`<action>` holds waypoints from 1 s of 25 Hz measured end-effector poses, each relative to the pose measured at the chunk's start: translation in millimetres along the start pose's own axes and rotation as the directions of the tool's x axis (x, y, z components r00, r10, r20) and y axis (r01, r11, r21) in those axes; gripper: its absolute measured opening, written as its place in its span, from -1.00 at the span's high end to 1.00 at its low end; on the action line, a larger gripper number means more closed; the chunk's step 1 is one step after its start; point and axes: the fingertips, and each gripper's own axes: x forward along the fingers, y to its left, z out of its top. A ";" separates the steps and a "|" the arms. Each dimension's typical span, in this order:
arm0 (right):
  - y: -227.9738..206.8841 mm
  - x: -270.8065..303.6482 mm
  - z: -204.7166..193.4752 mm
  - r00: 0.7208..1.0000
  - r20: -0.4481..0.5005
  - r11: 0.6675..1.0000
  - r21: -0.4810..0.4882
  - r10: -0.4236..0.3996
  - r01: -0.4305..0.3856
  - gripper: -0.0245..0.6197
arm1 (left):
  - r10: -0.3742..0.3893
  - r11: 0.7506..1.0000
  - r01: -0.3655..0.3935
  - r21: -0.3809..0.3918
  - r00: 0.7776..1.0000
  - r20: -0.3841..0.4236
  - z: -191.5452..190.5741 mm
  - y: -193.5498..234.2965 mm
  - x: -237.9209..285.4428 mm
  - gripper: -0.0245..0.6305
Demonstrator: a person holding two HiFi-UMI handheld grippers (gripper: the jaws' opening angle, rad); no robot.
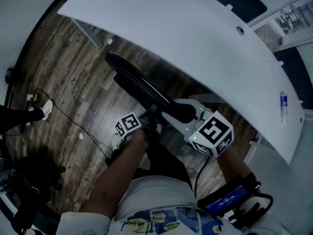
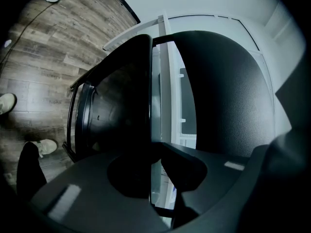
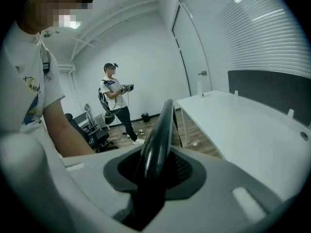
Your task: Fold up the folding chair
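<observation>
folding chair [image 1: 146, 89]: black; rim glossy, smooth; panel pebbled matt plastic
floor [image 1: 73, 72]: wood-grain planks, matt
counter [image 1: 195, 38]: white, smooth
left tongs [image 2: 154, 166]: dark matt plastic
right tongs [image 3: 153, 171]: pale smooth plastic

The floor [image 1: 73, 82] is dark wood planks with a thin black cable [image 1: 73, 122] lying on it, a long white tabletop [image 1: 195, 38] stands by a wall of white blinds [image 3: 252, 28], the far wall [image 3: 146, 57] is plain white, and a person [image 3: 114, 106] stands there near black office chairs [image 3: 83, 130].

Office (maybe lab): long white desk [image 1: 195, 38], plank floor [image 1: 73, 82], window blinds [image 3: 252, 28]
</observation>
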 end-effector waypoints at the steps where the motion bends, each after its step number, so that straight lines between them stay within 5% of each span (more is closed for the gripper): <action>1: -4.2 -2.2 -0.5 1.000 0.002 1.000 -0.002 0.008 -0.008 0.62 | 0.000 1.000 0.000 -0.003 1.000 0.005 -0.6 -0.9 3.4 0.71; 8: -71.2 -34.4 -12.0 0.996 -0.004 0.996 -0.005 0.089 -0.089 0.62 | 0.014 0.999 -0.013 -0.046 1.000 0.026 -19.1 -14.7 66.5 0.72; 25: -137.3 -66.0 -27.3 0.983 0.001 0.981 -0.074 0.182 -0.181 0.63 | 0.013 0.998 -0.015 -0.057 0.999 -0.040 -37.0 -26.8 127.8 0.76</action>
